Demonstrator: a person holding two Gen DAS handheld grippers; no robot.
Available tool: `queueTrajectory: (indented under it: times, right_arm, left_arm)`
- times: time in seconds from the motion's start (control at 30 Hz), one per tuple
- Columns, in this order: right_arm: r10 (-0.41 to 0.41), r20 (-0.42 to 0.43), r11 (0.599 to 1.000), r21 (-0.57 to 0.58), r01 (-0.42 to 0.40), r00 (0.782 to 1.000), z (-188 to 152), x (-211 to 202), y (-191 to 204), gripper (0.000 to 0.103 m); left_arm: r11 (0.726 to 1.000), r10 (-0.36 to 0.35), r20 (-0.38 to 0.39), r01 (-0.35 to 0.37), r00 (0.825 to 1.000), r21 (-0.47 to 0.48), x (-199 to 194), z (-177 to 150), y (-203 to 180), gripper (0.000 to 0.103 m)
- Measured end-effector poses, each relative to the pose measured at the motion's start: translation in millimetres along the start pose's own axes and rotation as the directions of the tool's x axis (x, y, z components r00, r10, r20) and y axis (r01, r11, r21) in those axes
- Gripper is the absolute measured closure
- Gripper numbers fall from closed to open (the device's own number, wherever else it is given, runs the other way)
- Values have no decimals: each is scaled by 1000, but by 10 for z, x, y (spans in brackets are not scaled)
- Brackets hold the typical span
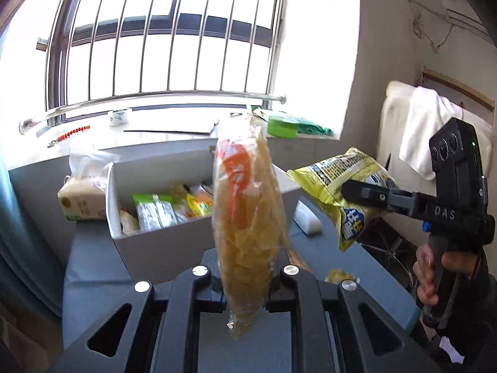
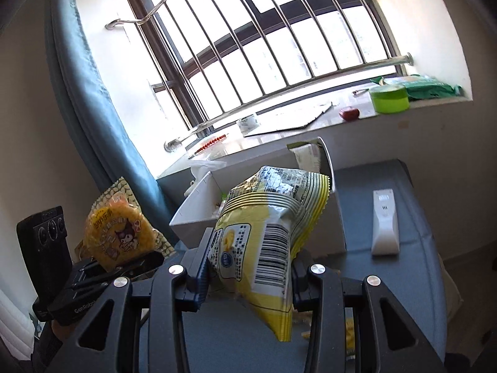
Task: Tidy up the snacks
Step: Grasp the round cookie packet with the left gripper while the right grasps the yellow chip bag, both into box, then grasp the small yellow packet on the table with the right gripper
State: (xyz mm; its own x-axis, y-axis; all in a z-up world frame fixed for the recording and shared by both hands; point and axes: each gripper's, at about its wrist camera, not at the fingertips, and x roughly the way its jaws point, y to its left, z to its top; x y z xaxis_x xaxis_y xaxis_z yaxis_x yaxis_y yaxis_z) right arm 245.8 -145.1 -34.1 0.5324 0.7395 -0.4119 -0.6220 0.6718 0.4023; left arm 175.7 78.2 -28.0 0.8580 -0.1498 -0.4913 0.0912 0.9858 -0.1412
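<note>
The left gripper is closed on the lower end of a clear plastic packet of pale yellow crisps with an orange-red label, which stands upright between the jaws and rises above them. Directly beyond the jaws sits a white open-topped rectangular storage box on a grey-blue table; inside it lie several small wrapped snacks, among them a clear pouch with a green top. Left of the box, touching its wall, stands a cream and white carton-like pack. Right of the jaws, a small white remote-shaped device lies flat on the table.

The right gripper is clamped on a crinkled yellow and silver foil snack bag with a barcode, gripping it near its lower half; the bag tilts forward and to the right, its sealed top edge reaching over the near wall of the white box. The white device lies to the right of these jaws, well apart from the bag. To the left of them the other gripper shows, holding its yellow crisp packet upright

A bright green round tub rests on the windowsill beyond the box
</note>
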Motion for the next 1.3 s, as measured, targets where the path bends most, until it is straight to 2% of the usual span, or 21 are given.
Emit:
queueTrajectory:
  times: [0.13, 0.3, 0.33, 0.37, 0.4, 0.43, 0.47, 0.7, 0.93, 1.1, 1.3]
  right_arm:
    - [1, 3, 1000, 15, -1, 1000, 455, 458, 55, 60]
    - [-45, -33, 999, 12, 46, 998, 896, 1044, 26, 59]
    - [-63, -39, 998, 12, 64, 997, 960, 1140, 14, 56]
    - [-83, -39, 996, 10, 83, 996, 1014, 1219, -3, 46]
    - [-94, -47, 995, 9, 95, 994, 1052, 1289, -17, 34]
    - [-98, -53, 995, 12, 98, 994, 1074, 1331, -33, 6]
    - [-96, -47, 995, 13, 97, 994, 1079, 1341, -43, 0]
    - [-150, -13, 989, -13, 149, 989, 970, 1109, -81, 0]
    - [-124, 5, 989, -74, 125, 992, 741, 640, -4, 0]
    - [-108, 13, 988, -105, 109, 994, 345, 168, -22, 0]
    - [-164, 8, 981, -102, 164, 986, -305, -382, -173, 0]
  left_arm:
    - [997, 58, -7, -58, 998, -41, 396, 448, 321, 86]
    - [987, 138, -53, -142, 989, -77, 774, 777, 628, 86]
    - [982, 164, -66, -169, 984, -79, 879, 837, 666, 85]
    - [978, 182, -91, -190, 979, -87, 977, 885, 730, 77]
    - [972, 196, -119, -209, 973, -106, 1014, 900, 774, 50]
    - [969, 196, -137, -214, 971, -125, 1041, 912, 819, 30]
    - [967, 195, -136, -213, 971, -137, 1026, 890, 847, 0]
    - [962, 255, -81, -261, 964, -78, 690, 725, 743, 0]
    - [975, 214, 30, -211, 976, -68, 108, 548, 431, 0]
    - [984, 173, 77, -170, 982, -46, -296, 211, 92, 0]
    - [993, 105, 95, -99, 990, -62, -625, -391, -282, 0]
